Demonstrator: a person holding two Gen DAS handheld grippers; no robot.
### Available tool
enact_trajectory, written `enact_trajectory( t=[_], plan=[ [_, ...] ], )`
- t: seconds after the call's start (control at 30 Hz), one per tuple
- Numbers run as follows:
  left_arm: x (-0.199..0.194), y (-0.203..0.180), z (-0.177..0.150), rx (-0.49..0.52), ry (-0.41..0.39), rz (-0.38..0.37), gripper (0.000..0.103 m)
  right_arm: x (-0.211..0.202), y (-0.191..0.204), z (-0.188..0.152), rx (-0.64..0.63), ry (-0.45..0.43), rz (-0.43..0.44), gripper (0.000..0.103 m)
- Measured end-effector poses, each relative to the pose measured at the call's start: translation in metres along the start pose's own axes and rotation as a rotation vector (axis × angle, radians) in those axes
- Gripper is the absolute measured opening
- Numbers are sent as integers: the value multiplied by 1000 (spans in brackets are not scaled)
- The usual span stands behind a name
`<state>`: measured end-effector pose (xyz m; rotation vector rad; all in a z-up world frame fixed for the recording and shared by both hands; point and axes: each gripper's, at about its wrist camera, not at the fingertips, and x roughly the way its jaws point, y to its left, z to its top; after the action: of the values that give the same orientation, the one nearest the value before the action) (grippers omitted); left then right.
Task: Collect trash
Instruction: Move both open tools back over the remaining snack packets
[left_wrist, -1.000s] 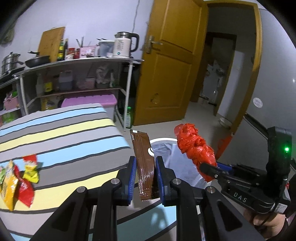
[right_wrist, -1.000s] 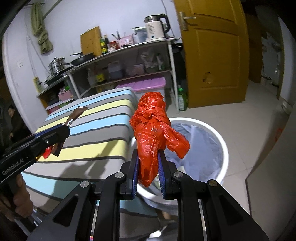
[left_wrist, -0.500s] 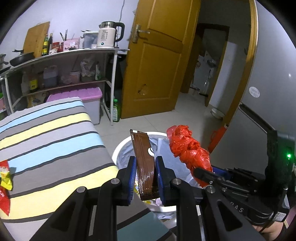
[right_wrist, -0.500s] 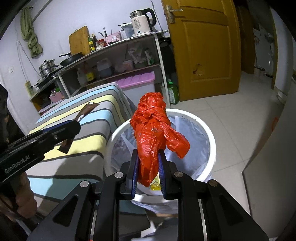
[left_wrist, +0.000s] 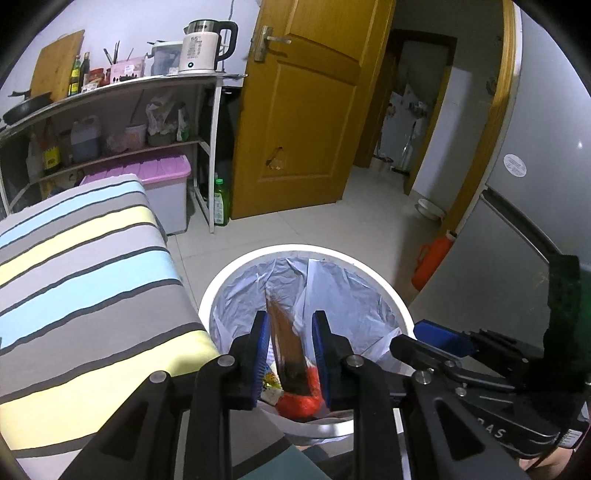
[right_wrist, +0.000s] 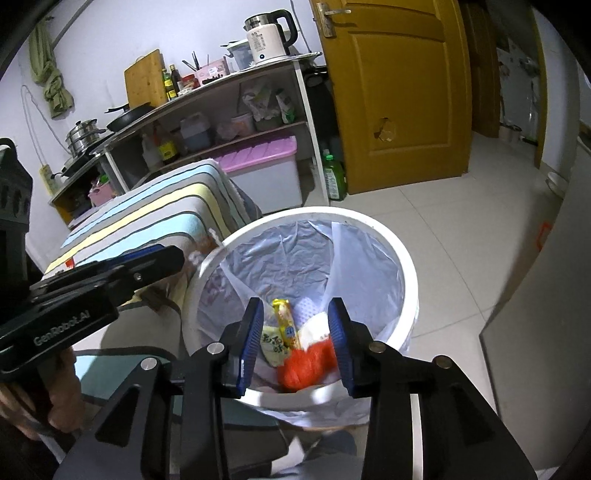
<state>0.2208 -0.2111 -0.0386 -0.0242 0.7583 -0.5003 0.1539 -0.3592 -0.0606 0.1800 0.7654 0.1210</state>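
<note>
Right gripper (right_wrist: 295, 332) fingers just opened wide, empty; crumpled red plastic bag (right_wrist: 308, 363) in round white lined bin (right_wrist: 406, 266). Left gripper (left_wrist: 290, 349) fingers just loosened around flat glossy brown wrapper (left_wrist: 286, 343).

Below my gripper (right_wrist: 295, 332) I see a smooth white plastic bin (right_wrist: 402, 258), crinkled glossy liner (right_wrist: 295, 266), shiny red bag (right_wrist: 306, 360).

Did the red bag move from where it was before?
Yes. The red bag has dropped out of the right gripper, whose jaws have just been opening with nothing between them, and now lies down inside the white bin.
</note>
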Motion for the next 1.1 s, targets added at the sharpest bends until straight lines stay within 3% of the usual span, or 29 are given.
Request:
enact_trajectory(
  t=[0.4,1.1],
  plan=[
    [-33,17,-5,-30,-57,31,27,-18,14,1,-35,-33,36,38],
    [-133,73,-34,-120,-171,163,27,-40,101,-5,-194,-58,172,38]
  ],
)
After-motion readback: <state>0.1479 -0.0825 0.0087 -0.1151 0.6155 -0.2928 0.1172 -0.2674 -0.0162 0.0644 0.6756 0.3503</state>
